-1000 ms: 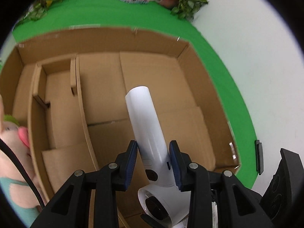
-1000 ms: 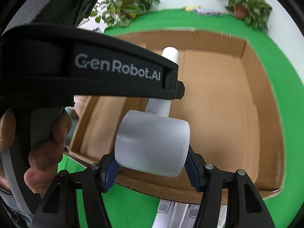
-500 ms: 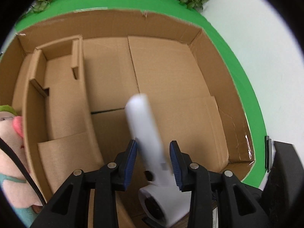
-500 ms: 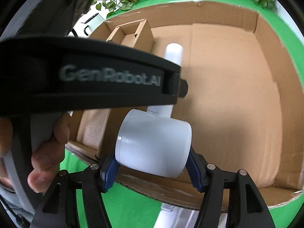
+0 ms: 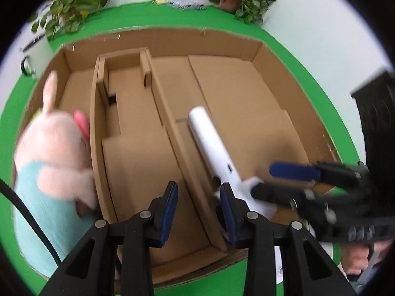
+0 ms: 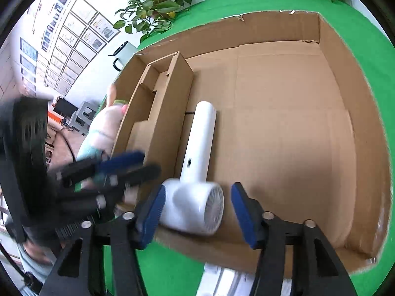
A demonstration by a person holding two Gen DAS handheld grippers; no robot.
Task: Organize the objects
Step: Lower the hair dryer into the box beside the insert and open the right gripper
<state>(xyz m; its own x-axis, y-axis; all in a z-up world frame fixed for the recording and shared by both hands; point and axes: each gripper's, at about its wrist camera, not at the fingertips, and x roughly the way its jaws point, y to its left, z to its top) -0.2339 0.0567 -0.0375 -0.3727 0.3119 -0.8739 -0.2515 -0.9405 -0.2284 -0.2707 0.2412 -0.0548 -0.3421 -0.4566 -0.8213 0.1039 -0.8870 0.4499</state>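
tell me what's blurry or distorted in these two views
Left wrist view: the right gripper is smeared by motion, the plush toy is soft, and the cardboard box bows from fisheye distortion. Right wrist view: the left gripper is a dark streak; the hair dryer is sharp along its handle, slightly soft at its head.

Both wrist cameras are looking steeply down, close over the cardboard box [image 5: 249, 49]. They are sharing its divided interior and the white hair dryer [image 6: 197, 153], the left view sitting further left.

Light: was bright, even, with soft shadows.
Blur: smeared the plush [image 5: 53, 153] and the left gripper [image 6: 128, 167].
Edges: bowed into black fisheye corners.
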